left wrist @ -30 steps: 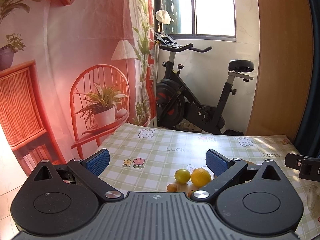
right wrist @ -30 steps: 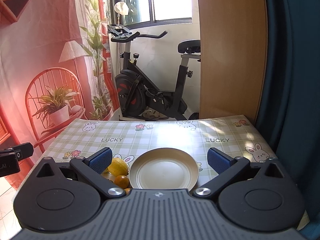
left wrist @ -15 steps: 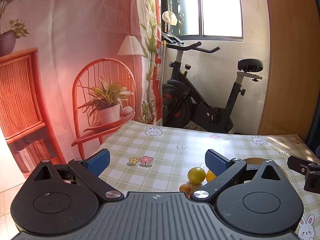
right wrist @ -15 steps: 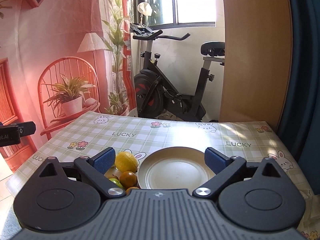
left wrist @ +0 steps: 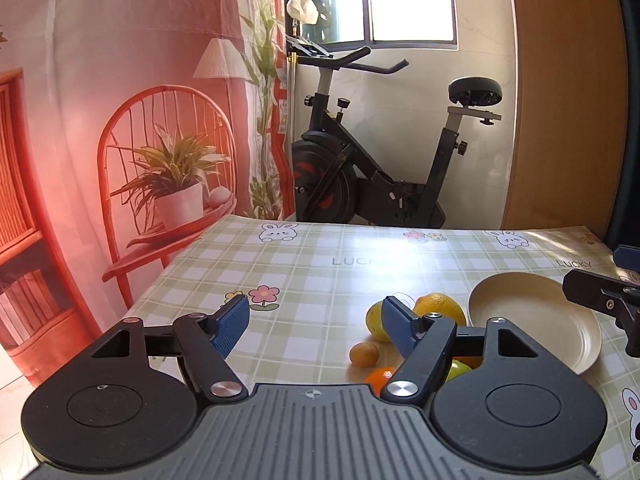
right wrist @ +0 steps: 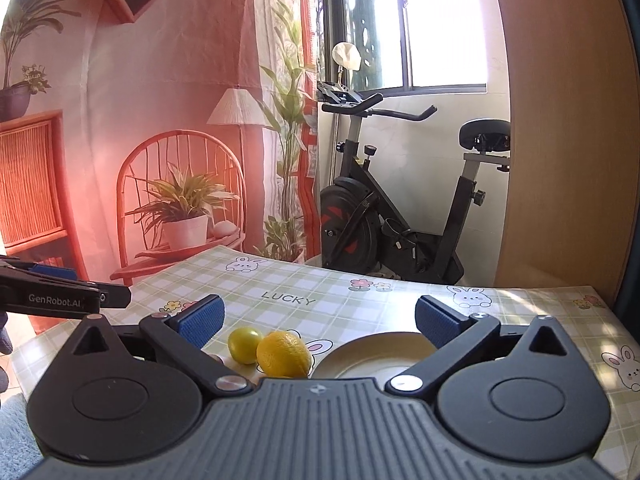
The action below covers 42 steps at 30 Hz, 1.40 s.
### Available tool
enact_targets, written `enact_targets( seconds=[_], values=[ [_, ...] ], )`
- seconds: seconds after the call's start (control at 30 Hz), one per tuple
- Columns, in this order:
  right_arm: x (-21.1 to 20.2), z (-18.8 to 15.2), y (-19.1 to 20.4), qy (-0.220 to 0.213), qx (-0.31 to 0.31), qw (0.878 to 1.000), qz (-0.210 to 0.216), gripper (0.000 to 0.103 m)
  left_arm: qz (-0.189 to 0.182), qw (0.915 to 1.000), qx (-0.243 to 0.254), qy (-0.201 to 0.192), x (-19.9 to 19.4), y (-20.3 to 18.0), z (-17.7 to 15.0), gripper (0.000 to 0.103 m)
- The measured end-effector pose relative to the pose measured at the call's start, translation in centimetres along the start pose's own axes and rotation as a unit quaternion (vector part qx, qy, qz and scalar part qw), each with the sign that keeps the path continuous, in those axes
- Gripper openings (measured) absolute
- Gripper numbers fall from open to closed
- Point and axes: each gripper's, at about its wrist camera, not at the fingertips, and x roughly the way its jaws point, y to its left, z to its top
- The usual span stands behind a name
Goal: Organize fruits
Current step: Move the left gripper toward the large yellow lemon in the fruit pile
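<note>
A cluster of fruit lies on the checked tablecloth beside an empty cream plate (left wrist: 532, 312). In the left wrist view I see a yellow-green citrus (left wrist: 374, 322), an orange-yellow lemon (left wrist: 440, 305), a small brown fruit (left wrist: 363, 354), a small mandarin (left wrist: 382, 376) and a green fruit (left wrist: 457, 368). My left gripper (left wrist: 316, 326) hovers left of them; its jaws are closing with only tablecloth between them. My right gripper (right wrist: 320, 322) is low over the lemon (right wrist: 284, 354), a round yellow-green fruit (right wrist: 245, 345) and the plate (right wrist: 376, 356); its jaws are opening and hold nothing.
The table (left wrist: 320, 264) ends at a far edge, with an exercise bike (left wrist: 380, 184) behind it. A printed backdrop hangs to the left and a wooden panel (left wrist: 560, 100) stands at the right. Each gripper shows at the edge of the other's view.
Both grippers have come down closer to the table, so fruit and plate look larger. The left jaws have narrowed. The plate has come into the left wrist view.
</note>
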Motion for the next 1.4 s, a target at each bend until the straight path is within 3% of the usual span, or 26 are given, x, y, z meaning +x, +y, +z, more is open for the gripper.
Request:
enact_targets(
  seconds=[0.13, 0.27, 0.4, 0.6, 0.77, 0.97, 1.17, 1.3, 1.4],
  values=[
    [0.3, -0.9, -0.7, 0.012, 0.013, 1.0, 0.004, 0.103, -0.03, 0.9994, 0.012, -0.006, 0.1, 0.0, -1.0, 0.076],
    [0.4, -1.8, -1.1, 0.028, 0.034, 0.999, 0.032, 0.103, -0.075, 0.9967, -0.007, 0.03, 0.9, 0.0, -1.5, 0.076],
    [0.9, -2.2, -0.4, 0.068, 0.037, 0.995, 0.059, 0.103, -0.062, 0.9974, -0.01, 0.037, 0.9, -0.5, -2.2, 0.075],
    [0.8, -2.7, 0.4, 0.093, 0.0, 0.995, 0.026, 0.101, -0.058, 0.9971, 0.022, 0.044, 0.6, -1.7, -2.7, 0.074],
    [1.3, -3.1, 0.5, 0.12, -0.007, 0.992, 0.032, 0.098, -0.052, 0.9955, 0.019, 0.077, 0.9, -1.6, -3.2, 0.074],
    [1.8, -3.8, 1.2, 0.15, -0.026, 0.987, 0.05, 0.098, -0.062, 0.9958, 0.033, 0.058, 0.1, -2.1, -3.4, 0.073],
    [2.1, -4.5, 1.8, 0.167, -0.037, 0.982, 0.073, 0.098, -0.105, 0.9923, 0.022, 0.061, 0.5, -2.2, -3.5, 0.073],
    [2.6, -5.0, 1.8, 0.183, -0.033, 0.979, 0.083, 0.085, -0.132, 0.9884, 0.021, 0.072, 1.1, -2.5, -3.7, 0.073],
    [3.2, -5.5, 1.9, 0.202, -0.029, 0.974, 0.1, 0.082, -0.156, 0.9841, 0.019, 0.084, 1.9, -2.7, -3.6, 0.064]
  ],
)
